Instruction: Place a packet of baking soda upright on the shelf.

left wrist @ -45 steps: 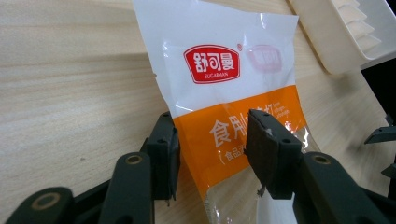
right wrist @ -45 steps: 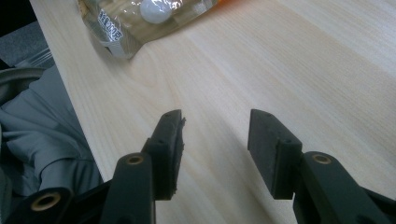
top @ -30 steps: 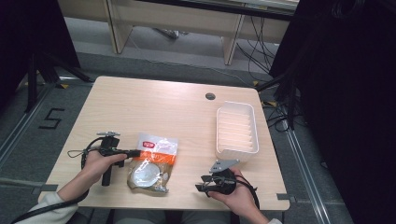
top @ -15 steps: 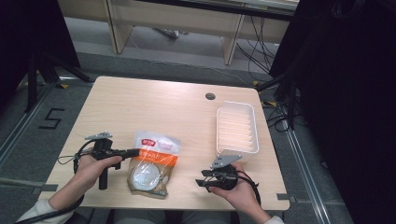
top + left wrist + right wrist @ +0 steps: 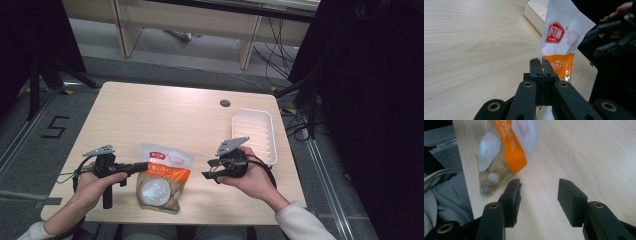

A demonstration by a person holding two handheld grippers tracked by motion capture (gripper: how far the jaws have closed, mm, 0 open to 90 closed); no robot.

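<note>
The snack bag (image 5: 162,179) is a soft plastic pouch, white at the top with a red logo, an orange band across the middle and a clear lower part showing pale round pieces inside. In the high view it sits in the lower middle of the frame. In the left gripper view it stands up the centre, white end up (image 5: 560,37). In the right gripper view it's upper left, blurry (image 5: 504,152).

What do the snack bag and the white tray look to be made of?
Snack bag: likely thin glossy plastic film; it shines, creases, and its clear lower part shows the contents. White tray: probably matte moulded plastic or foam, with a ribbed floor and rounded rim; which one is unclear.
</note>
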